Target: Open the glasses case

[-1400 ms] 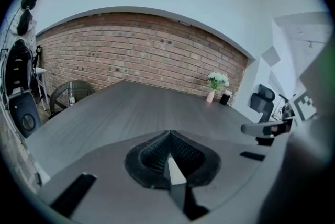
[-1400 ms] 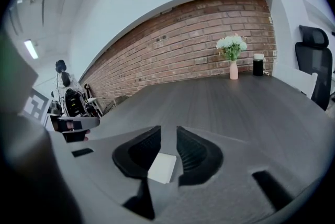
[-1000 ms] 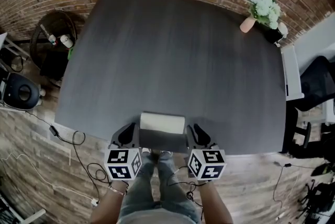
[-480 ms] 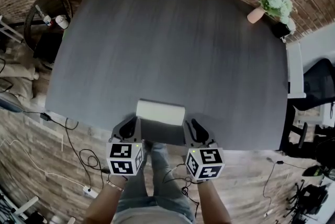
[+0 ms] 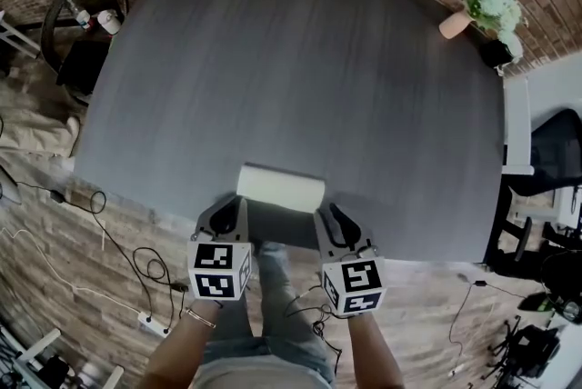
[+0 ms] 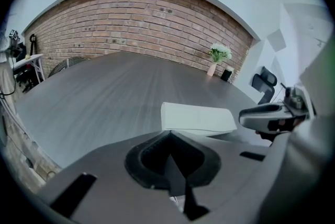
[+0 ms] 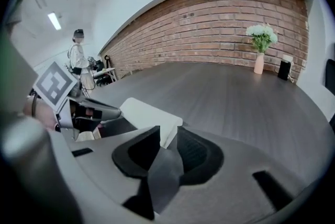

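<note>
— Leverage was what the step needed, I'd say. Where did the glasses case (image 5: pixel 280 186) sit?

— At the near edge of the surface (image 5: pixel 291 60), lying crosswise just beyond the tips of the two tools. It was long and boxy, with a pale matte face and softly rounded edges. A darker part lay on the side toward the person, though I couldn't tell whether that was base, lining or shadow.

— And the left hand-held gripper (image 6: pixel 169 136)?

— Its jaws were together, the black pads meeting in a seam with nothing between them. It sat just beside the case's left end.

— The right hand-held gripper (image 7: pixel 167 139)?

— Its jaws were a slit apart, and the case's pale corner showed in the slit. Whether the pads pressed on it, I couldn't make out.

— So how should it have gone?

— My judgement: one tool should have pinned the lower part flat while the other caught the lid's lip and lifted slowly. The shell looked smooth and stiff, so the pads could have slipped off. A bite near a corner, square to the edge, seemed safest. The dark, grained top looked slick too, and with the case so near the edge a shove might have sent it off.

— Anything else about?

— Only a pink vase of white flowers (image 5: pixel 455 24) at the far corner, well apart, and a brick wall (image 6: pixel 131 24) beyond.
</note>
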Motion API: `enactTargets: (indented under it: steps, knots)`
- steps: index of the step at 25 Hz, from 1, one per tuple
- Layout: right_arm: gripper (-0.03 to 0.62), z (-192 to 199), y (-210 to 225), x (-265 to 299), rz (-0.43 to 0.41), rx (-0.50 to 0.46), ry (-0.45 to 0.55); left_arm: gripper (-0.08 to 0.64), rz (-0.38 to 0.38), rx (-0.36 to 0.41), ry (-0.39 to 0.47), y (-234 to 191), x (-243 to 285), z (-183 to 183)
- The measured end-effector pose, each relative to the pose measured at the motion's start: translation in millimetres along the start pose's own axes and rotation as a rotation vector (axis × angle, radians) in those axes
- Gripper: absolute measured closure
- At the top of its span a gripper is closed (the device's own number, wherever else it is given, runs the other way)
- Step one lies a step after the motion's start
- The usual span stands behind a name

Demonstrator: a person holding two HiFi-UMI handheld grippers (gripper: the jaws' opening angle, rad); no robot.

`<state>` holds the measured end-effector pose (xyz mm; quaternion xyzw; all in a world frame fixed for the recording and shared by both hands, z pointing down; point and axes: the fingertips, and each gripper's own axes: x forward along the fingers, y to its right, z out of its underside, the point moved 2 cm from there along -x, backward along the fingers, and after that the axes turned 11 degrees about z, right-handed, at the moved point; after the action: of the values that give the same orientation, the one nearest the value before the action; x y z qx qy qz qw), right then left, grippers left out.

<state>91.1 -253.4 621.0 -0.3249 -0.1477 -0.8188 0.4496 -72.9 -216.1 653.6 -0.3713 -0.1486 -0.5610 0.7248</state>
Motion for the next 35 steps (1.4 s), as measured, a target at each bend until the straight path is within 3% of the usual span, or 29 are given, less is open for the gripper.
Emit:
enactTargets:
  steps: [6, 13, 15, 35]
  knots:
    - [0.486, -1.8, -12.1, -1.4, -0.061, -0.207, 0.038, 0.565, -0.003, 0.001, -0.002, -1.1, -0.2, -0.4]
    - [0.491, 13.4, -24.1, 5.1, -0.090, -0.636, 0.037, 0.565, -0.002, -0.001, -0.005, -0.9, -0.3, -0.3]
    - [0.507, 16.1, -23.9, 7.2, -0.076, -0.707, 0.043, 0.565, -0.001, -0.004, -0.006, -0.5, 0.1, -0.4]
    - [0.508, 3.9, -20.7, 2.2, -0.111, -0.657, 0.029, 0.565, 0.007, -0.008, -0.016, -0.8, 1.0, 1.4]
